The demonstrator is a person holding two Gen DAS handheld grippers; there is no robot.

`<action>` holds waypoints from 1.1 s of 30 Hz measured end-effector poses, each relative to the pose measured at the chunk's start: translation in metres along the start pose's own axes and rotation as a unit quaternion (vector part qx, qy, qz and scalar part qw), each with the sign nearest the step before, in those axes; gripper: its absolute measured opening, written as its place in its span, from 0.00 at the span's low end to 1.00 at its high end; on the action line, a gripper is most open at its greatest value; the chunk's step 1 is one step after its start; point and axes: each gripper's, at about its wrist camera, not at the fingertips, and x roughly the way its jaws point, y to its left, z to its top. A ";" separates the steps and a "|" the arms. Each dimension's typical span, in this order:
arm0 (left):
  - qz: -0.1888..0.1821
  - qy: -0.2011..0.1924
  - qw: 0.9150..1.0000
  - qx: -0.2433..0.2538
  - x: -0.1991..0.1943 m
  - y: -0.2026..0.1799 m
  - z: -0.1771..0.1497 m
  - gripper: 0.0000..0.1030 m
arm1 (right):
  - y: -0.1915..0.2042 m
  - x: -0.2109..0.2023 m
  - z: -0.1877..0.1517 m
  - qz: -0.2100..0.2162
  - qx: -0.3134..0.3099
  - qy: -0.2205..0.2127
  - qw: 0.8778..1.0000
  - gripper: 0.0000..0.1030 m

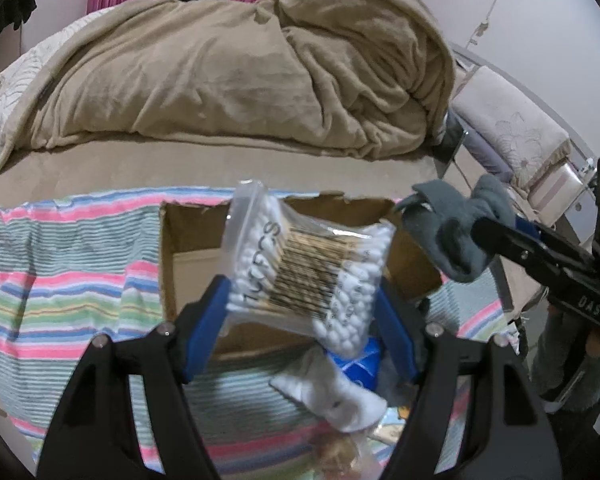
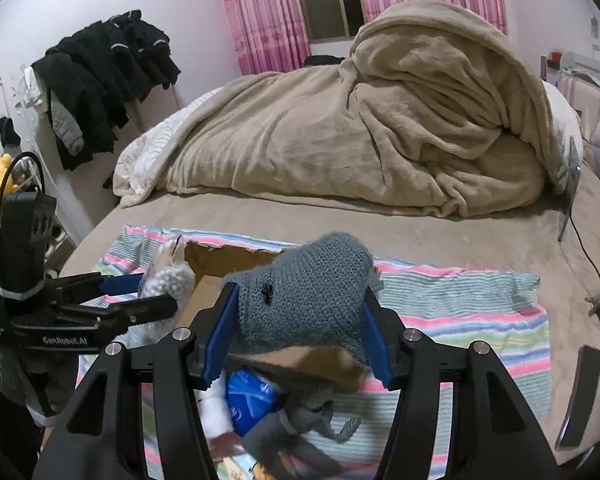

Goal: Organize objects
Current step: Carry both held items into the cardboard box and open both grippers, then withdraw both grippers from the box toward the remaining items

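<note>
My left gripper (image 1: 302,312) is shut on a clear bag of cotton swabs (image 1: 308,264) and holds it above an open cardboard box (image 1: 188,240) on a striped towel (image 1: 68,280). My right gripper (image 2: 300,332) is shut on a grey knitted sock (image 2: 308,292), also held over the box (image 2: 208,256). In the left wrist view the sock (image 1: 456,232) hangs at the box's right side. In the right wrist view the swab bag (image 2: 168,280) shows at the left, in the left gripper (image 2: 156,292).
Below the grippers lie a white sock (image 1: 332,392), a blue packet (image 2: 252,396) and more grey cloth (image 2: 300,436). A beige blanket (image 2: 380,128) is heaped on the bed behind. A cable (image 2: 592,272) and a dark flat object (image 2: 580,392) lie at the right.
</note>
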 end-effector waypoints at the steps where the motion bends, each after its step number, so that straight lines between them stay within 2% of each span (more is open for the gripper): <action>1: 0.002 0.004 1.000 -0.001 0.007 0.001 0.001 0.70 | -0.001 0.006 0.000 -0.006 0.000 0.005 1.000 0.58; 10: 0.018 0.053 0.998 -0.002 0.067 0.007 -0.002 0.70 | -0.005 0.068 -0.014 -0.018 0.003 0.062 0.998 0.58; 15: 0.042 0.054 0.998 0.005 0.075 0.005 -0.001 0.71 | -0.009 0.086 -0.025 -0.018 0.011 0.083 0.996 0.59; 20: 0.044 0.056 0.997 0.007 0.070 0.004 -0.001 0.73 | -0.010 0.093 -0.031 -0.018 0.014 0.095 0.995 0.62; 26: 0.054 0.040 0.998 0.011 0.044 0.004 -0.008 0.78 | -0.011 0.078 -0.027 -0.013 0.020 0.070 0.997 0.74; 33: 0.055 0.014 0.998 0.016 -0.002 -0.004 -0.024 0.80 | -0.005 0.047 -0.028 -0.016 0.011 0.050 0.999 0.75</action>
